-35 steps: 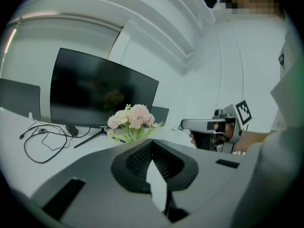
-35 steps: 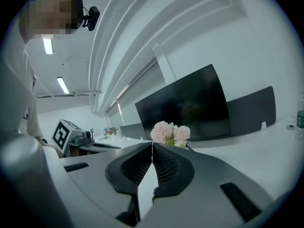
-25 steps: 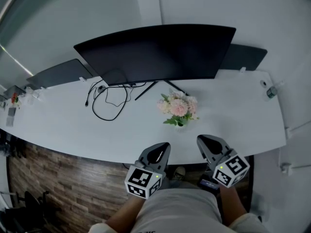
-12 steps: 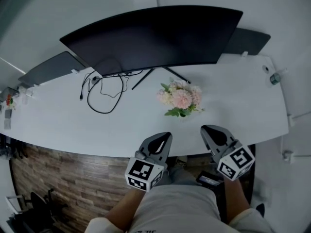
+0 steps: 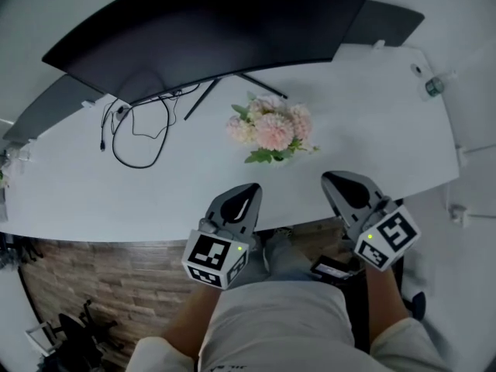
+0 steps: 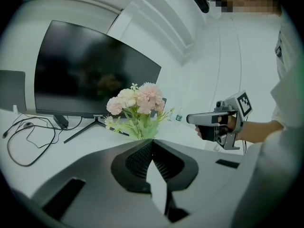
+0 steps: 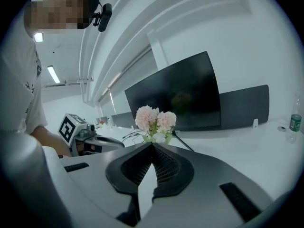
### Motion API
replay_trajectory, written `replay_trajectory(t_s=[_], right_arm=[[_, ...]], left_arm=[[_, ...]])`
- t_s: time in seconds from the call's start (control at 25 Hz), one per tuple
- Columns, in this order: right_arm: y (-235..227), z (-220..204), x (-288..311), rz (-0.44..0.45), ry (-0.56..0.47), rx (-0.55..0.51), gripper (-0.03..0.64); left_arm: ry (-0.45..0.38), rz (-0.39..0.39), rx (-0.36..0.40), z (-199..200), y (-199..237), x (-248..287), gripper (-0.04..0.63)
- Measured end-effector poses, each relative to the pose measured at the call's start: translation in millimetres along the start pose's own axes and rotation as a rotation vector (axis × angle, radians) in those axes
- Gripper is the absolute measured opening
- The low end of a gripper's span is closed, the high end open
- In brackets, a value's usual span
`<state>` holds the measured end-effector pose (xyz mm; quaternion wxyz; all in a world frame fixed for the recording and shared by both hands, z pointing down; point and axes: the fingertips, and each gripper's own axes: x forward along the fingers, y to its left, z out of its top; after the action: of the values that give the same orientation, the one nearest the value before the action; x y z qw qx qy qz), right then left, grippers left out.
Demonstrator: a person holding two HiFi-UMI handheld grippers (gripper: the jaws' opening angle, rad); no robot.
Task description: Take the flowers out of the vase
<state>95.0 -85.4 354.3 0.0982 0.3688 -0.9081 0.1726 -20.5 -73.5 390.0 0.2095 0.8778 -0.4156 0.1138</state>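
Nearest, at the desk's front edge: left gripper (image 5: 249, 188) and right gripper (image 5: 332, 178), smooth grey shells, ribbed black pads, both clenched on nothing. Just beyond, fluffy pink-and-cream flowers (image 5: 271, 129) with green leaves, upright on the glossy white desk (image 5: 372, 122). Farther back, looped black cable (image 5: 136, 134) and curved dark monitor (image 5: 201, 22).

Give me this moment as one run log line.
phase: pre-grasp | left gripper: shut, empty | right gripper: shut, empty | flowers: on desk, untouched, ahead of both

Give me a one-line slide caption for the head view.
Both shut and empty, the left tool and right tool hover at the white desk's near edge, short of the pink flowers.
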Motion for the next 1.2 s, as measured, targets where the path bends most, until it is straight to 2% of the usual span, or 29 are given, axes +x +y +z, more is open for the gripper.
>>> replay_trajectory(t_s=[0.28, 0.88, 1.2], right_arm=[[-12, -4, 12, 0.0, -0.027, 0.006, 0.031], [-16, -31, 39, 0.058, -0.004, 0.024, 0.031], [-22, -42, 57, 0.051, 0.008, 0.012, 0.034]], left_arm=[[0.016, -0.008, -0.005, -9, 5, 12, 0.003], [0.043, -0.008, -0.017, -29, 15, 28, 0.003], [0.059, 0.01, -0.001, -38, 23, 38, 0.005]])
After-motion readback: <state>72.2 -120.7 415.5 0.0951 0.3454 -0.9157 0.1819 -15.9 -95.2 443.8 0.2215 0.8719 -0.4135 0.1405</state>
